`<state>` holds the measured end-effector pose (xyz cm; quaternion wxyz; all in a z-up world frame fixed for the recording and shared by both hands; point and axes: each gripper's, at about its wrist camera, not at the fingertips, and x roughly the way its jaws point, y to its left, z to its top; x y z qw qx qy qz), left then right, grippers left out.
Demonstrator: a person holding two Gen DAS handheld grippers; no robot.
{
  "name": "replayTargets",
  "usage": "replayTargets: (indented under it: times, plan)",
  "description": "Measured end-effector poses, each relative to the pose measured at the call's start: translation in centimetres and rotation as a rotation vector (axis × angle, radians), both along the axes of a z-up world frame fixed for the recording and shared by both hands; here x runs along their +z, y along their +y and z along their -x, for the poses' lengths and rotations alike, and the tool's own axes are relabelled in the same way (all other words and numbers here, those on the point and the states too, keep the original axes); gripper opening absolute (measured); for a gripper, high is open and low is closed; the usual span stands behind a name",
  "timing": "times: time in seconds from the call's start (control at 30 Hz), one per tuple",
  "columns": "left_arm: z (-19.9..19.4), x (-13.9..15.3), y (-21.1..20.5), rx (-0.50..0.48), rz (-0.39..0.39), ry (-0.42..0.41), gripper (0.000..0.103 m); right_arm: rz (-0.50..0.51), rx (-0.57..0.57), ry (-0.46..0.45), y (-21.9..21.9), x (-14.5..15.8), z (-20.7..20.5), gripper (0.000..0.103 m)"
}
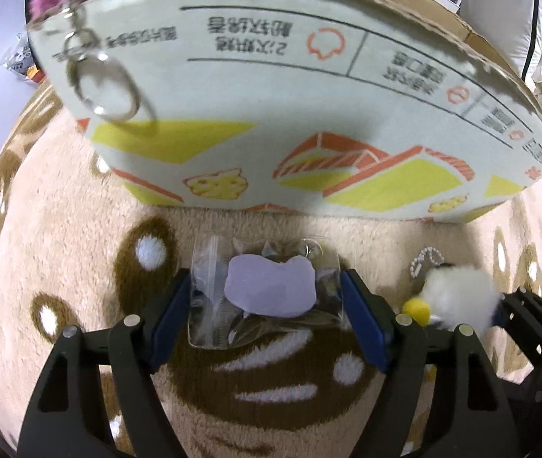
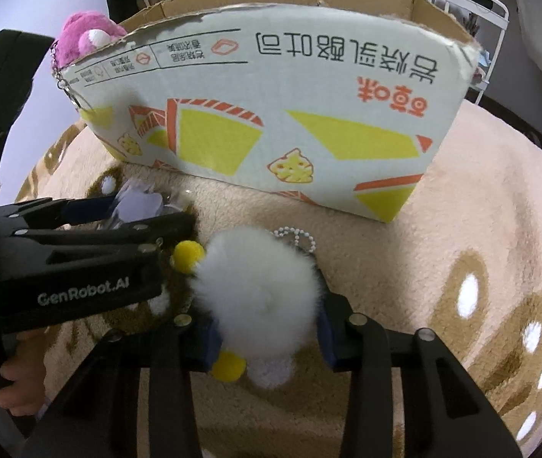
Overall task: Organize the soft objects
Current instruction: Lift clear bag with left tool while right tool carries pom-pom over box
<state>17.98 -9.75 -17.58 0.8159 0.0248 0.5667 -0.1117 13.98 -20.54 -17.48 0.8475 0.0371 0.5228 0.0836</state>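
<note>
A lilac soft piece in a clear zip bag (image 1: 269,286) lies on the plush rug between the pads of my left gripper (image 1: 267,305), whose jaws touch the bag's sides. The left gripper also shows in the right wrist view (image 2: 145,210). A white fluffy penguin charm (image 2: 259,294) with yellow pompoms and a bead chain sits between the pads of my right gripper (image 2: 267,332), which is closed on it. The charm also shows in the left wrist view (image 1: 458,297). A printed cardboard box (image 2: 271,114) stands just behind both. A pink plush bear (image 2: 84,38) sits in its left corner.
The bear's metal key ring (image 1: 103,80) hangs over the box's front wall. The beige rug with brown bear pattern (image 2: 481,229) covers the floor. A white rack (image 2: 477,0) and clutter stand behind the box.
</note>
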Motion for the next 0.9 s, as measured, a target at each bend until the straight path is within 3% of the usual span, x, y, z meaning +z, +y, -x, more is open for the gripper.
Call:
replayTargets:
  times: [0.37,0.67,0.77,0.9]
  plan:
    - [3.8,2.6,4.0,0.116,0.015,-0.049,0.076,-0.007,-0.048,-0.099,-1.3,2.7,1.5,0.041]
    - [8.6,7.6,4.8,0.111,-0.035,-0.240,0.076,-0.006,-0.063,-0.260,-1.7,6.9,4.2,0.041]
    - [9.5,10.4,4.0,0.104,-0.070,-0.367,0.076,-0.004,-0.061,-0.311,-1.9,8.5,5.0,0.041]
    - [11.1,14.2,3.9,0.096,-0.031,-0.486,0.076,-0.002,-0.054,-0.377,-1.9,10.7,6.2,0.041]
